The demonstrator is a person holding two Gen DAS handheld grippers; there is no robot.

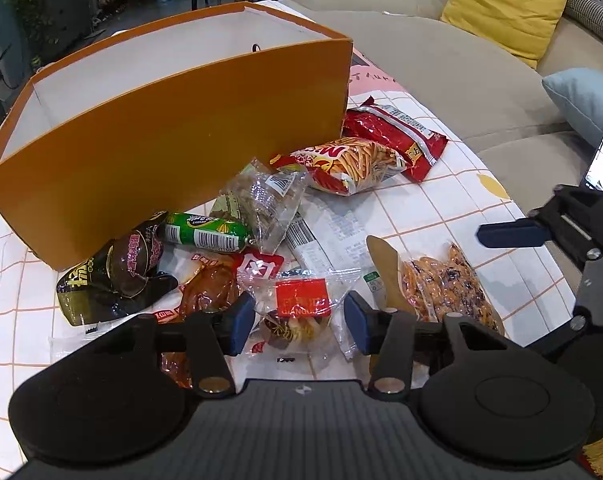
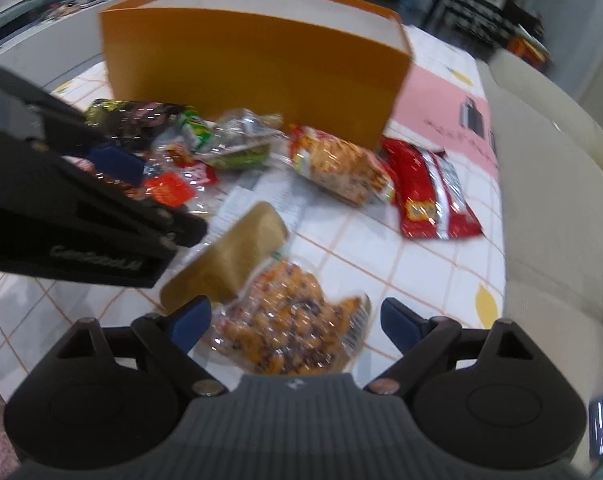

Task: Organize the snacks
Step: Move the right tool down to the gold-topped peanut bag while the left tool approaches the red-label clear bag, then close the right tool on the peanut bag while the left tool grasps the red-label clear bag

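Roughly ten snack packets lie scattered across the checked tablecloth [image 1: 441, 208] at centre frame, before one orange box [image 1: 173, 136] in the upper left. Two red bags [image 1: 393, 136] sit centre right. One green sausage [image 1: 205, 232] carries a barcode; other labels are unreadable. The left gripper [image 1: 297, 320] straddles a red-labelled clear packet [image 1: 301, 304], unclenched. The right gripper [image 2: 293, 320] gapes around the nut packet [image 2: 285, 328].

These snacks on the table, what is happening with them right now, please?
A person with two handheld grippers is sorting snacks beside an orange box. The left gripper is open around a clear packet with a red label, not pressing it. The right gripper is open over a bag of orange nuts. The other snacks, like the red bag, lie on the tablecloth, outside the box.
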